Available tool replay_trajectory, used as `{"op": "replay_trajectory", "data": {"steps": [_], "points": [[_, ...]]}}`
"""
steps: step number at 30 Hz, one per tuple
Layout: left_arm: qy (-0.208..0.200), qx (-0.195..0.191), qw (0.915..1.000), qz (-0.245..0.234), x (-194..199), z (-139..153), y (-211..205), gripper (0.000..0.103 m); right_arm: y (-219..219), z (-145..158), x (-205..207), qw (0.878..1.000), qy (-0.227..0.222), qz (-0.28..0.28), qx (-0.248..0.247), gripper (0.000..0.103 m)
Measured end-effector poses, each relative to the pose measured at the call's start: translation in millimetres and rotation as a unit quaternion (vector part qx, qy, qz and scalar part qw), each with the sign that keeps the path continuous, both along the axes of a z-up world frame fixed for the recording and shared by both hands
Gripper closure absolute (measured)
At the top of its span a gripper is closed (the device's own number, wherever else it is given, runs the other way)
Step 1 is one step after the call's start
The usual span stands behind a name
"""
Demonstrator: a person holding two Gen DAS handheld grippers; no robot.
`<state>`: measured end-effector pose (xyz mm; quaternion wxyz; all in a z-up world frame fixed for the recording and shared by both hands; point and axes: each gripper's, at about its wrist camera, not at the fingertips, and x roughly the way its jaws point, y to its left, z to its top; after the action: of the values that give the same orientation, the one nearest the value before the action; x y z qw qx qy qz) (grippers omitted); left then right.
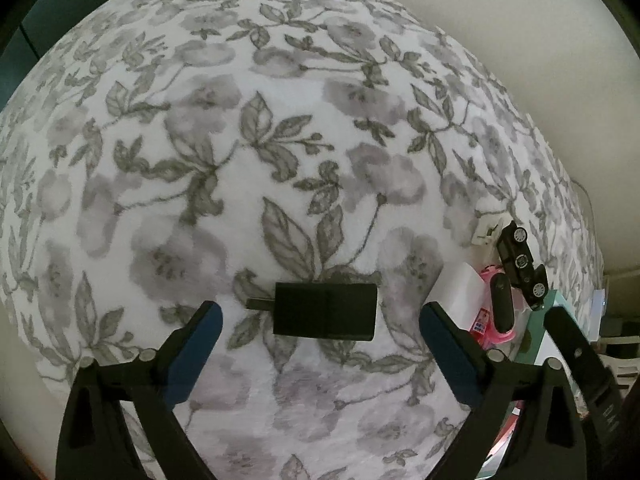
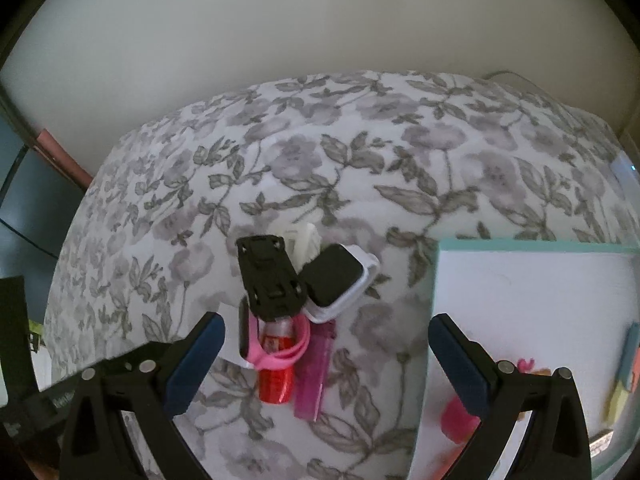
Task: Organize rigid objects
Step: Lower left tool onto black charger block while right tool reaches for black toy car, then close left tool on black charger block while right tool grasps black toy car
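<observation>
A black plug adapter (image 1: 325, 311) lies flat on the floral bedspread (image 1: 240, 160). My left gripper (image 1: 320, 310) points down over it, open, one blue pad on either side and neither touching it. In the right wrist view a small pile rests on the bedspread (image 2: 440, 152): an upturned black toy car (image 2: 268, 276), a white case with a black lid (image 2: 336, 280), a pink watch (image 2: 276, 344), a red tube (image 2: 274, 384) and a magenta stick (image 2: 314, 372). My right gripper (image 2: 326, 320) hangs open just short of the pile, gripping nothing.
A white box with a teal rim (image 2: 536, 246) sits right of the pile and holds a pink item (image 2: 460, 416) and coloured sticks (image 2: 628, 364). A white clip (image 2: 300, 240) lies behind the car. The pile's toy car (image 1: 520, 260) shows right of the adapter. A pale wall (image 2: 320, 20) backs the bed.
</observation>
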<state>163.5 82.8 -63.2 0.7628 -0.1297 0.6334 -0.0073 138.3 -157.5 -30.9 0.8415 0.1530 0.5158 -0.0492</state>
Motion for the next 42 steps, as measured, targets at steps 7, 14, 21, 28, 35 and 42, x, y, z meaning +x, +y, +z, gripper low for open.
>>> {"op": "replay_trajectory", "data": {"steps": [7, 14, 21, 28, 35, 42], "points": [[0.008, -0.004, 1.0, -0.001, 2, -8, -4, 0.016, -6, 1, 13, 1.0, 0.008, -0.002, -0.005, 0.001], [0.006, 0.001, 1.0, 0.002, 6, -10, -7, 0.033, 3, 6, 28, 1.0, 0.009, 0.022, -0.012, 0.005], [-0.003, 0.001, 1.0, 0.006, 12, -11, -10, 0.033, 24, 4, 43, 0.998, 0.019, 0.061, -0.024, 0.016], [-0.012, -0.006, 0.9998, 0.016, 19, -12, -17, 0.033, 39, -5, 53, 0.994, 0.037, 0.091, -0.042, 0.03], [-0.016, -0.007, 0.9996, 0.02, 27, -14, -19, 0.033, 53, -11, 60, 0.988, 0.055, 0.121, -0.082, 0.049], [-0.019, -0.015, 0.9996, 0.013, 38, -18, -28, 0.033, 63, -18, 63, 0.981, 0.08, 0.135, -0.11, 0.064]]}}
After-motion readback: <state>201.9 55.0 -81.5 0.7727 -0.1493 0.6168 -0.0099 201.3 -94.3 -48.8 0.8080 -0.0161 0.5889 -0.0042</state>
